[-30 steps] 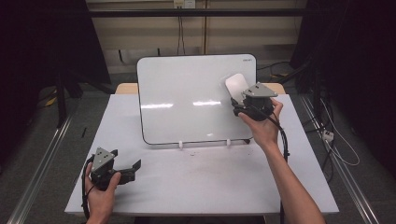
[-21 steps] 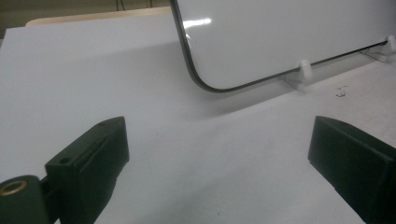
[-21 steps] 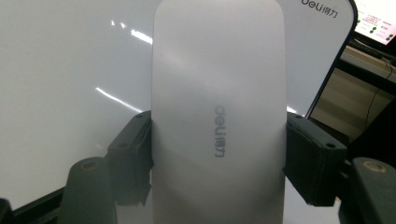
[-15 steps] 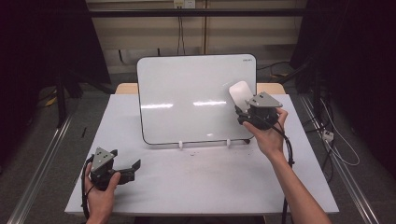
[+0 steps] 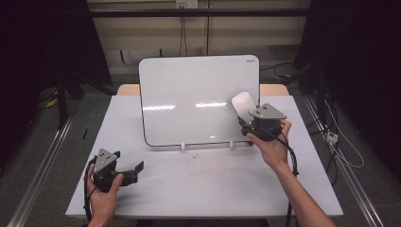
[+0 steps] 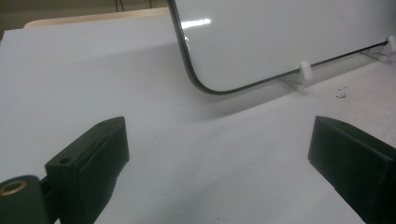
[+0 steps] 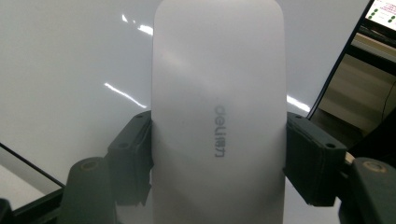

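A white board [image 5: 194, 97] with a dark rim stands tilted on two small white feet at the back of the white table [image 5: 198, 189]. My right gripper [image 5: 243, 113] is shut on a white oblong eraser [image 5: 243, 102], held against the lower right part of the board. In the right gripper view the eraser [image 7: 219, 116] sits between both pads [image 7: 133, 154], its printed back toward the camera. My left gripper [image 5: 135, 171] rests open near the table's front left, nothing between its jaws; the left gripper view has the board's lower corner [image 6: 205, 86] ahead of my left gripper [image 6: 219, 154].
Small dark crumbs [image 6: 342, 93] lie on the table by a white board foot [image 6: 303, 72]. Black stands and cables crowd the dark floor on both sides. A metal rail [image 5: 38, 175] runs along the left of the table.
My right hand has carried the eraser down and to the right across the board's face. The left hand has stayed put.
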The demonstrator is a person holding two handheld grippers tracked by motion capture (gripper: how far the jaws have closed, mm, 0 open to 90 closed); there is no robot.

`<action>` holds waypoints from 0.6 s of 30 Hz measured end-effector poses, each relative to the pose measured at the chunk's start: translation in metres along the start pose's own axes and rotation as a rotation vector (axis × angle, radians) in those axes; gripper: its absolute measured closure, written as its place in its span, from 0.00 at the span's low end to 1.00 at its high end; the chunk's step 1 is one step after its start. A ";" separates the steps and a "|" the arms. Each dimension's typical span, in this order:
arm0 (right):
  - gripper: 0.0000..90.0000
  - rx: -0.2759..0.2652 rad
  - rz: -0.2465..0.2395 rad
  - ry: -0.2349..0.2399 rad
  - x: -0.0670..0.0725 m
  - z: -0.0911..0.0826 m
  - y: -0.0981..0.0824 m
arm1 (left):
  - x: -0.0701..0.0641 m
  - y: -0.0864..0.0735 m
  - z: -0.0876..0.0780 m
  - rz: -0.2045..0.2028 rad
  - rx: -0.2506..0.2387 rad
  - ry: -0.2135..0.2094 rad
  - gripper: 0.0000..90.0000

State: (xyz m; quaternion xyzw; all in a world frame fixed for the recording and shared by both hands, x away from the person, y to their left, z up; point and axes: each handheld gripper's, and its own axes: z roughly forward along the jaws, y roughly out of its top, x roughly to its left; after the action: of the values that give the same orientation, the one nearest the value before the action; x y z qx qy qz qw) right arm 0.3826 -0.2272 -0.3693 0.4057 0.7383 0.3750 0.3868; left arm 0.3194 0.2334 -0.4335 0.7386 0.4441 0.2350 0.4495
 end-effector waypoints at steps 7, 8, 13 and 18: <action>0.36 0.015 0.004 0.025 0.005 -0.001 -0.012 | -0.001 0.000 -0.002 0.000 -0.005 0.008 0.06; 0.36 0.019 0.001 0.015 0.007 -0.001 -0.014 | -0.001 0.000 -0.002 -0.005 -0.007 0.008 0.06; 0.36 0.021 -0.004 0.011 0.010 0.000 -0.019 | -0.001 0.000 -0.002 -0.005 -0.005 0.010 0.06; 0.36 0.028 -0.014 0.006 0.015 0.001 -0.022 | 0.000 -0.001 -0.004 -0.003 -0.006 0.010 0.06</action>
State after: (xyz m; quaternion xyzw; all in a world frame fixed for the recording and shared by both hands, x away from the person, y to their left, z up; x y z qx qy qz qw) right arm 0.3715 -0.2224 -0.3931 0.4046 0.7476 0.3631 0.3815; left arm 0.3163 0.2352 -0.4325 0.7352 0.4470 0.2394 0.4499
